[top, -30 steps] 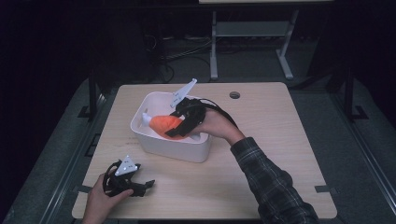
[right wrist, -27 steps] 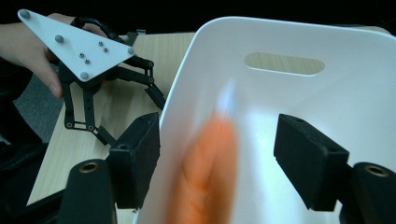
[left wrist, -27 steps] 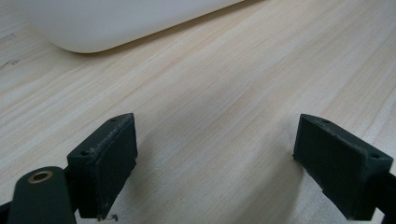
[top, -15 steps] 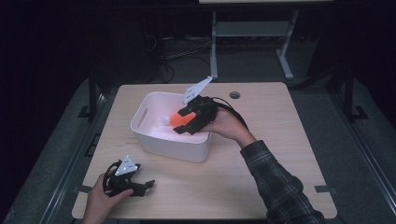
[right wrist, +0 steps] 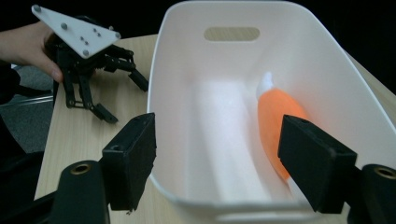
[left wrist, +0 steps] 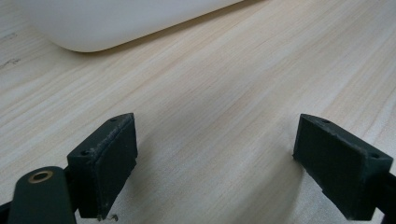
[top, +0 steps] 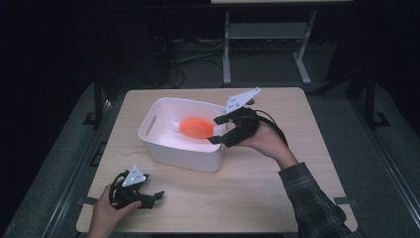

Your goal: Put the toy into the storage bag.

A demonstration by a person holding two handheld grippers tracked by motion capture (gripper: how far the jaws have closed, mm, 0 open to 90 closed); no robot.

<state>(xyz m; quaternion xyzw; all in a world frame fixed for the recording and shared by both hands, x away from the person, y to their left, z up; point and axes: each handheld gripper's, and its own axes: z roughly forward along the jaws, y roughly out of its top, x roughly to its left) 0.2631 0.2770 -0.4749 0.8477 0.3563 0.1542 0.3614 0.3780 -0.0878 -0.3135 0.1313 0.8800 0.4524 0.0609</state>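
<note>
Inside the white bin (top: 163,148), an orange, white-tipped object (right wrist: 276,114); both hand-held grippers spread, empty.

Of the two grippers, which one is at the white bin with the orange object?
The right gripper, open at the white bin's right rim by the orange object. The left gripper rests on the table, apart from the bin.

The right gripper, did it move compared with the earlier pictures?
Yes. The right gripper has drawn back from inside the white bin to its right rim, leaving the orange object inside.
</note>
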